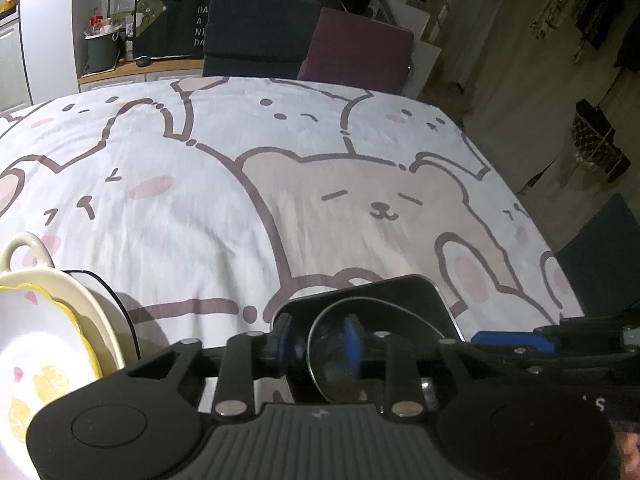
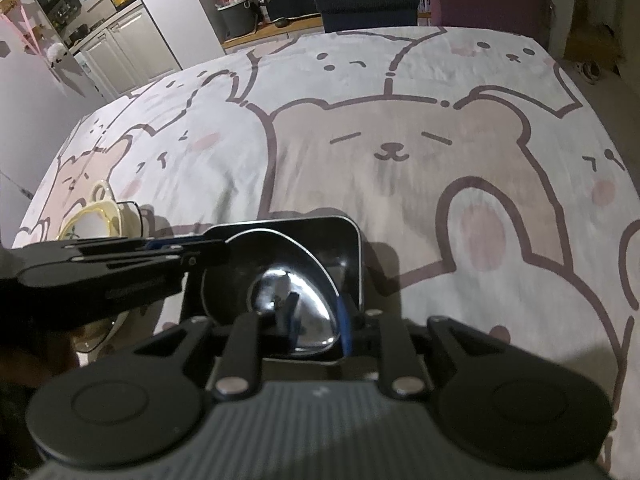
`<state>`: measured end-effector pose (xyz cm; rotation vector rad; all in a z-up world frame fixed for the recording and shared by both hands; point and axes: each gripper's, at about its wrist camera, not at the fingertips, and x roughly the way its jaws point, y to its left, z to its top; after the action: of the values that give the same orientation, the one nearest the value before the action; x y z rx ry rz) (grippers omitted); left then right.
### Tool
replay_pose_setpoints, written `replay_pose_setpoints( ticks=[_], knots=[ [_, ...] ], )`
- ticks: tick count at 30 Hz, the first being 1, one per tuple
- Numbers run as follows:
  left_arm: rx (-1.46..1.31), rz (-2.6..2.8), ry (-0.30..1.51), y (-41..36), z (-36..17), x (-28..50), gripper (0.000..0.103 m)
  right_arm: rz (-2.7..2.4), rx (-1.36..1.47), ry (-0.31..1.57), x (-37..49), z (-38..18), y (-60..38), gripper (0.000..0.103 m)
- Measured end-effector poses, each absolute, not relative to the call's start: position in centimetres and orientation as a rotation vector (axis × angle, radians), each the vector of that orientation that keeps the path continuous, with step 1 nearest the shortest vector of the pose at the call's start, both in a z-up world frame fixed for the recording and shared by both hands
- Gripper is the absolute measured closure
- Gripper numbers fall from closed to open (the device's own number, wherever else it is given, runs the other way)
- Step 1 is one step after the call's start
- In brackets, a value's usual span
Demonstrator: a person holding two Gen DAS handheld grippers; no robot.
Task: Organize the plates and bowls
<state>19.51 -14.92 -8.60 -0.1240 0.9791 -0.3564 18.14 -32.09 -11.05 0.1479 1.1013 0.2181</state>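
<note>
Black and glossy, a round bowl (image 2: 292, 300) sits inside a dark square plate (image 2: 344, 240) on the worktop (image 2: 400, 140), which is covered by a cloth printed with bears and rabbits. Both claws meet at this pair. The left claw (image 1: 320, 344) is closed on the near rim of the bowl, one blue pad (image 1: 354, 340) inside it. The right claw (image 2: 320, 320) grips the bowl's edge from the opposite side. Left of the square plate stands a stack (image 1: 52, 320): a white lemon-printed dish with a yellow rim, nested in a cream bowl with a loop handle.
</note>
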Motion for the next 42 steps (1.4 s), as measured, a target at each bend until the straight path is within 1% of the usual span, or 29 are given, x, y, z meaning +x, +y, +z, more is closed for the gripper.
replay_pose_setpoints(
  ticks=[2, 3, 4, 6, 8, 10, 12, 14, 16, 17, 19, 22, 23, 25, 27, 30, 38, 42],
  knots=[
    [-0.129, -0.361, 0.974, -14.7, -8.0, 19.2, 0.070, 0.224, 0.153, 1.087, 18.0, -10.6, -32.2, 0.077],
    [-0.132, -0.365, 0.969, -14.6, -7.7, 19.1, 0.063, 0.230, 0.154, 1.076, 17.9, -10.3, -32.2, 0.068],
    [-0.136, -0.369, 0.965, -14.4, -7.4, 18.9, 0.059, 0.231, 0.157, 1.061, 17.8, -10.0, -32.3, 0.049],
    [-0.146, -0.373, 0.960, -13.9, -6.9, 18.4, 0.043, 0.234, 0.162, 1.035, 17.7, -9.4, -32.7, 0.032],
    [-0.145, -0.378, 0.954, -13.6, -6.6, 17.9, 0.035, 0.218, 0.171, 1.034, 18.0, -9.3, -33.2, 0.031],
    [-0.142, -0.383, 0.952, -13.2, -6.4, 17.5, 0.031, 0.198, 0.178, 1.045, 18.4, -9.6, -33.8, 0.031],
    [-0.150, -0.388, 0.949, -12.8, -6.2, 17.1, 0.030, 0.175, 0.180, 1.056, 18.9, -9.9, -34.4, 0.032],
    [-0.146, -0.395, 0.942, -12.4, -6.2, 16.8, 0.031, 0.153, 0.166, 1.074, 19.6, -10.5, -34.8, 0.035],
    [-0.146, -0.401, 0.945, -12.1, -6.3, 16.5, 0.032, 0.153, 0.171, 1.090, 20.1, -11.0, -35.2, 0.047],
    [-0.152, -0.405, 0.949, -12.0, -6.4, 16.4, 0.033, 0.154, 0.175, 1.099, 20.3, -11.2, -35.3, 0.049],
    [-0.157, -0.415, 0.960, -11.8, -6.6, 16.3, 0.039, 0.152, 0.163, 1.108, 20.4, -11.7, -35.0, 0.056],
    [-0.157, -0.416, 0.975, -11.7, -7.1, 16.3, 0.045, 0.166, 0.138, 1.122, 20.7, -12.2, -34.5, 0.063],
    [-0.159, -0.416, 0.981, -11.7, -7.2, 16.3, 0.049, 0.173, 0.127, 1.129, 20.7, -12.4, -34.3, 0.065],
    [-0.159, -0.417, 0.993, -11.7, -7.5, 16.4, 0.053, 0.173, 0.102, 1.137, 20.9, -12.7, -33.6, 0.073],
    [-0.157, -0.421, 1.001, -11.9, -7.7, 16.5, 0.058, 0.164, 0.068, 1.150, 20.9, -13.0, -33.2, 0.078],
    [-0.150, -0.429, 1.014, -12.1, -7.9, 16.6, 0.066, 0.162, 0.057, 1.161, 20.9, -13.5, -33.1, 0.079],
    [-0.146, -0.443, 1.028, -12.4, -8.1, 16.6, 0.068, 0.166, 0.053, 1.161, 20.9, -13.7, -33.1, 0.079],
    [-0.154, -0.447, 1.045, -12.4, -8.3, 16.7, 0.075, 0.165, 0.056, 1.160, 20.9, -13.8, -33.0, 0.079]
  ],
)
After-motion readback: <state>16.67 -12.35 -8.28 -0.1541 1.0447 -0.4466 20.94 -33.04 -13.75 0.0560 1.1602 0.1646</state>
